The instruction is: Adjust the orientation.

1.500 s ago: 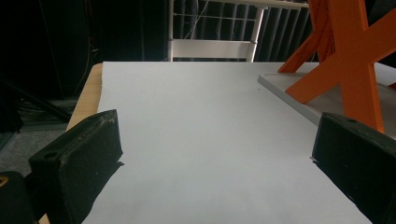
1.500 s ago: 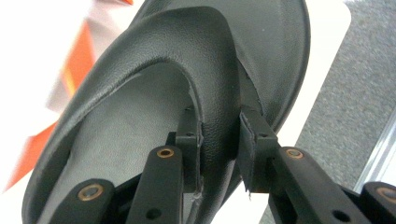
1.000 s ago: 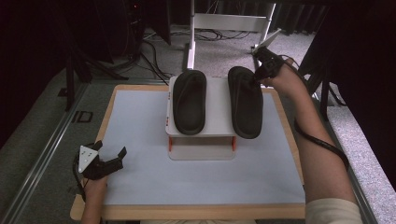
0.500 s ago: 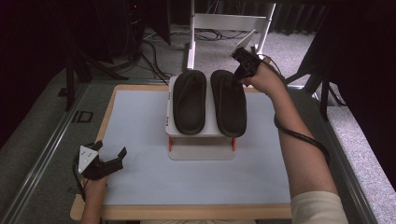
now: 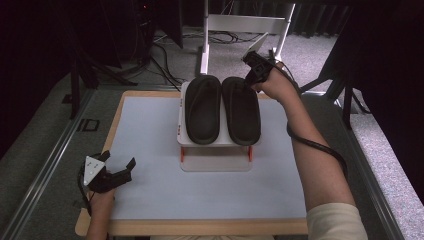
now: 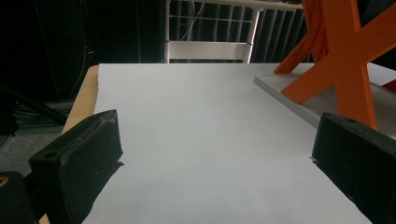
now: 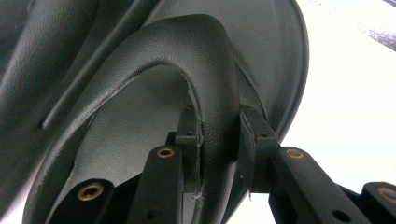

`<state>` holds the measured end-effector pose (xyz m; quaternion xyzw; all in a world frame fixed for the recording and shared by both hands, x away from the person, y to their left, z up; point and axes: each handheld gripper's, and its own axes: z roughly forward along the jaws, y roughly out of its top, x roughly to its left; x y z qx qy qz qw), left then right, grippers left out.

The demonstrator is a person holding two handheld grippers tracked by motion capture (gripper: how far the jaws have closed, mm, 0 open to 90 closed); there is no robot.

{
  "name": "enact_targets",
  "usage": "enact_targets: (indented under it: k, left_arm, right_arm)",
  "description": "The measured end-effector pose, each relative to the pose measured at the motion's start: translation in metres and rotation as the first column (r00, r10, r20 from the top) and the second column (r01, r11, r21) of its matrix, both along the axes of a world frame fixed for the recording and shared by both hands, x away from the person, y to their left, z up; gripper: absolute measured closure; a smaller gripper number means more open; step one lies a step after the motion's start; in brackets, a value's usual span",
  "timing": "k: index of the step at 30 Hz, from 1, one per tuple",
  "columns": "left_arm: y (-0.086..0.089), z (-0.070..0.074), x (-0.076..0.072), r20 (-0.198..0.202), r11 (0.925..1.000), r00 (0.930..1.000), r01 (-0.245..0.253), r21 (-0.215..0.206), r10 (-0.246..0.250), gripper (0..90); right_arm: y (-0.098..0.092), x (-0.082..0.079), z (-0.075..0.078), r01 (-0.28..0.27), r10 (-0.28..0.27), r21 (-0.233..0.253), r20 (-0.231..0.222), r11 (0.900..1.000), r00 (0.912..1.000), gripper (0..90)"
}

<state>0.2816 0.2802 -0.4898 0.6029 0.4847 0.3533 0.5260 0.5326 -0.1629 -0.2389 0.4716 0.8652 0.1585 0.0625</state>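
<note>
Right sandal [image 5: 241,110] sits on white rack [image 5: 215,161] beside left sandal [image 5: 202,109]; its far tip hidden by right gripper [image 5: 256,70], jaws clamped on strap [image 7: 212,93]. Left gripper [image 5: 114,175] wide open, empty, near-left over pale table [image 5: 150,200]. Dark room behind.

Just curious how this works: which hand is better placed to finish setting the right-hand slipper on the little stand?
The right. Its claw is shut on the slipper's strap. The left claw rests open at the table's near corner, far from the stand.

Bare mat [image 5: 150,130] lies open leftward; the white stand [image 5: 215,160] and two sandals [image 5: 202,107] block the centre.
</note>
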Motion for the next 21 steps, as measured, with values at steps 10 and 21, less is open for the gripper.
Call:
enact_targets:
  k: [10, 21]
  left_arm:
    - [0.0, 0.0, 0.0, 0.001, 1.0, 1.0, 0.007, 0.004, -0.007, 1.2]
    - [-0.001, 0.0, 0.0, 0.0, 1.0, 1.0, 0.007, 0.006, -0.007, 1.2]
  right_arm:
    - [0.007, -0.002, -0.003, -0.006, 0.006, 0.024, -0.003, 1.0, 1.0, 71.1]
    - [0.0, -0.011, -0.005, -0.008, 0.007, 0.087, 0.016, 0.996, 0.9999, 67.8]
